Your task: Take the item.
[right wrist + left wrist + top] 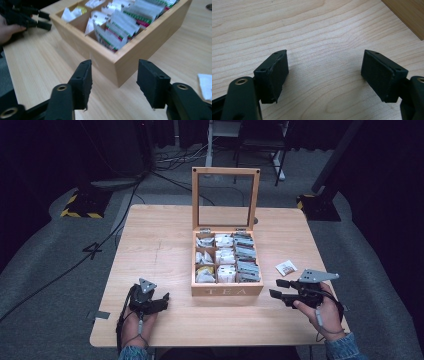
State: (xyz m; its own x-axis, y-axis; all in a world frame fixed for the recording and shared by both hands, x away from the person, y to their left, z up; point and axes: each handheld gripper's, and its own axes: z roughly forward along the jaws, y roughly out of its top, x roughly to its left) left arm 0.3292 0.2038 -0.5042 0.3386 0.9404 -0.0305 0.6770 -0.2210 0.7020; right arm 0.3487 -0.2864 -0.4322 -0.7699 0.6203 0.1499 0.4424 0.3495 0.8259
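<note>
On the table (150, 250), a wooden tea box (227, 290) sits mid-board, glass lid (225, 197) propped upright, compartments stocked with sachets. One loose tea packet (286, 267) lies flat on the wood to the right of the box, apart from it, just ahead of the right gripper (280, 289).

Right gripper: jaws parted, nothing between them. Its own view looks past the pads (153, 83) at the box's near corner (116, 63); the packet (206, 86) sits at the right edge of that view, off-axis. Jaws point leftward toward the box side in the high view.

Left gripper (159, 301): resting low at the front left, released, bare table between its pads (278, 75), box edge (409, 15) just in the corner of its view. Looks parked.

Read: approach phase, right hand lining up, no grasp yet. Most likely target is the loose packet, to go into the box, though that's a guess.

Next move needs: swing the right jaws toward the packet, drop low, get one pad under or against an edge. Packet is thin and flat on wood, so it may slide instead of lifting; pinching a raised corner is the safer bet.
</note>
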